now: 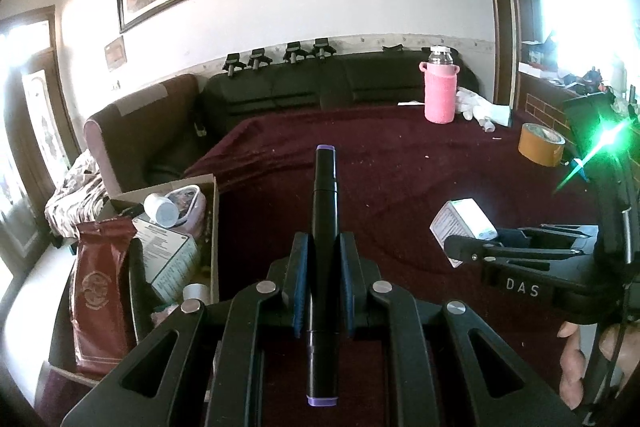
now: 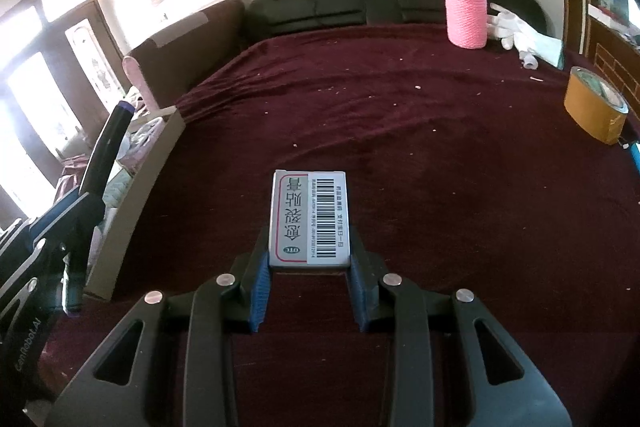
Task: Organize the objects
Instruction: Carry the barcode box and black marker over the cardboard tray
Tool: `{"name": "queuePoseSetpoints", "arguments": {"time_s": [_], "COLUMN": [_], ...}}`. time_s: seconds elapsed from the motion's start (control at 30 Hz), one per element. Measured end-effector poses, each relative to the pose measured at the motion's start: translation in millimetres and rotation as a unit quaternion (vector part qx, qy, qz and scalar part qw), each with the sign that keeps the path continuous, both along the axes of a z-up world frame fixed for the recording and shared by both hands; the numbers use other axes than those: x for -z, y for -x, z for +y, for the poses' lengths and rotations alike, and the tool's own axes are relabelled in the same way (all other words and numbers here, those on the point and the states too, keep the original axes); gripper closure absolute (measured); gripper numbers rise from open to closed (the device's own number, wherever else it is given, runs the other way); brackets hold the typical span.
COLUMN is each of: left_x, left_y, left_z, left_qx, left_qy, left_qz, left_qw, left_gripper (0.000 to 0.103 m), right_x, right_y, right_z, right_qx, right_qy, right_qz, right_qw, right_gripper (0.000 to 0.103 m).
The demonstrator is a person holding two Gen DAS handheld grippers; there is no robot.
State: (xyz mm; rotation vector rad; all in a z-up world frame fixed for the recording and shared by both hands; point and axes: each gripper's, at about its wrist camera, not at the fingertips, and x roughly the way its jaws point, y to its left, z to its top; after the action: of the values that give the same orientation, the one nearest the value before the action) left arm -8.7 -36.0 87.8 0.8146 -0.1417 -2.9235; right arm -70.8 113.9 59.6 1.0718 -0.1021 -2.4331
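My left gripper (image 1: 323,247) is shut on a black marker with purple ends (image 1: 324,199), which sticks out forward above the dark red cloth. To its left stands an open cardboard box (image 1: 215,223) with a red pouch (image 1: 102,291), a white jar and papers inside. My right gripper (image 2: 310,251) is shut on a small white box with a barcode (image 2: 310,219), held over the cloth. In the left wrist view the right gripper (image 1: 460,245) shows at the right with that white box (image 1: 464,223). In the right wrist view the marker (image 2: 108,143) rises at the left, near the cardboard box wall (image 2: 148,187).
A pink knitted bottle sleeve (image 1: 440,93) stands at the far side of the table (image 2: 400,107). White gloves (image 2: 520,35) lie beside it and a roll of brown tape (image 1: 540,145) sits at the right edge. Dark sofas run along the wall behind.
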Motion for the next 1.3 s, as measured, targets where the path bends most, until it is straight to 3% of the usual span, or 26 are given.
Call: {"name": "queuePoseSetpoints", "arguments": {"time_s": [0.43,0.63,0.7,0.77,0.83,0.9,1.0,1.13,1.2,1.3], "left_x": [-16,-11,-11,-9,0,9,19,28,32,44], "left_y": [-20,-18,-15,-4,12,21,30,40,43,46], "left_z": [-19,-27,-35,-46,-55,-56,-38,-23,-19,-19], "left_qx": [-0.009,-0.004,0.012,0.039,0.061,0.076,0.085,0.062,0.053,0.053], "left_qy": [0.001,-0.009,-0.047,-0.094,-0.132,-0.154,-0.122,-0.081,-0.06,-0.067], "left_qz": [0.032,0.015,-0.001,-0.045,-0.109,-0.145,-0.177,-0.192,-0.195,-0.212], "left_qw": [0.9994,0.9998,0.9988,0.9938,0.9834,0.9744,0.9729,0.976,0.9775,0.9736], "left_gripper": [0.091,0.091,0.091,0.088,0.085,0.085,0.082,0.057,0.057,0.057], "right_x": [-12,-15,-14,-11,-8,-6,-5,-7,-8,-8], "right_y": [-12,-16,-15,-10,-7,-4,-2,-1,-2,-2], "right_z": [-12,-15,-12,-7,-2,3,6,13,15,17], "right_qx": [-0.021,-0.016,-0.011,-0.002,0.004,0.006,0.004,0.003,0.003,0.002], "right_qy": [0.026,0.027,0.028,0.031,0.036,0.04,0.046,0.055,0.058,0.064], "right_qz": [0.003,0.007,0.005,-0.002,-0.008,-0.012,-0.016,-0.013,-0.014,-0.018], "right_qw": [0.999,0.999,1.0,1.0,0.999,0.999,0.999,0.998,0.998,0.998], "right_gripper": [0.072,0.072,0.072,0.072,0.072,0.072,0.072,0.072,0.072,0.072]}}
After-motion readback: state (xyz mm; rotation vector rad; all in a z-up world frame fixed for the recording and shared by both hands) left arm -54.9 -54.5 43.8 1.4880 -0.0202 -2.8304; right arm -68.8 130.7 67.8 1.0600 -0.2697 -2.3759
